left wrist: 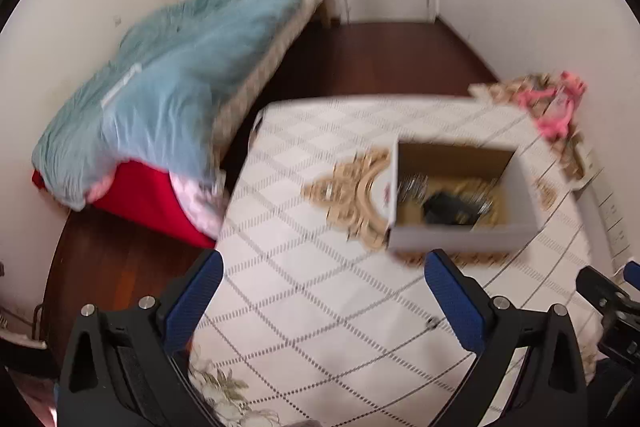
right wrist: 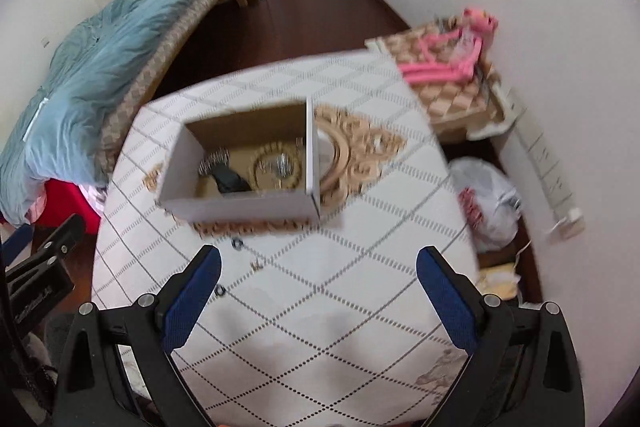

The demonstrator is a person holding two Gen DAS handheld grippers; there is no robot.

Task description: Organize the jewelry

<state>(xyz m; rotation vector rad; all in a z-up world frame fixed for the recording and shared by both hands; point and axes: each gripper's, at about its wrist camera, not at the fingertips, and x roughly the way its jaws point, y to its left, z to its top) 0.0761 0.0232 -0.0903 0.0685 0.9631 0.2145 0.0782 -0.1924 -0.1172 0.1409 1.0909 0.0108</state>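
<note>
Left gripper (left wrist: 324, 291) hangs over the near part of the table (left wrist: 320, 339), blue fingers (left wrist: 198, 297) spread wide, nothing between them. Right gripper (right wrist: 318, 287) is the same story: fingers (right wrist: 446, 293) wide apart and empty above the quilted white cloth. At the far right edge of the left view, a bit of the right gripper's black body shows.

Just beyond the right gripper's left finger, small loose pieces lie on the cloth: a dark ring (right wrist: 237, 243), a little gold piece (right wrist: 257, 264) and another ring (right wrist: 219, 290) right beside the fingertip. In the left view one small dark ring (left wrist: 431, 323) sits close to the right finger.

Farther out stands the box (left wrist: 460, 237), open-topped, white outside and brown inside. Inside it: a silvery coil (right wrist: 214, 161) at the left, a dark item (right wrist: 232, 183) in the middle, a gold hoop (right wrist: 276, 165) to the right; motion blur hides the detail. The box rests partly on an ornate gold frame (right wrist: 360, 151), which sticks out on the right side in the right view.

Past the table's far right corner, a checkered box (right wrist: 452, 95) carries pink hangers (right wrist: 440, 67). A white bag (right wrist: 488, 203) sits on the floor at the right. On the far left, a bed with a blue blanket (left wrist: 180, 83).
</note>
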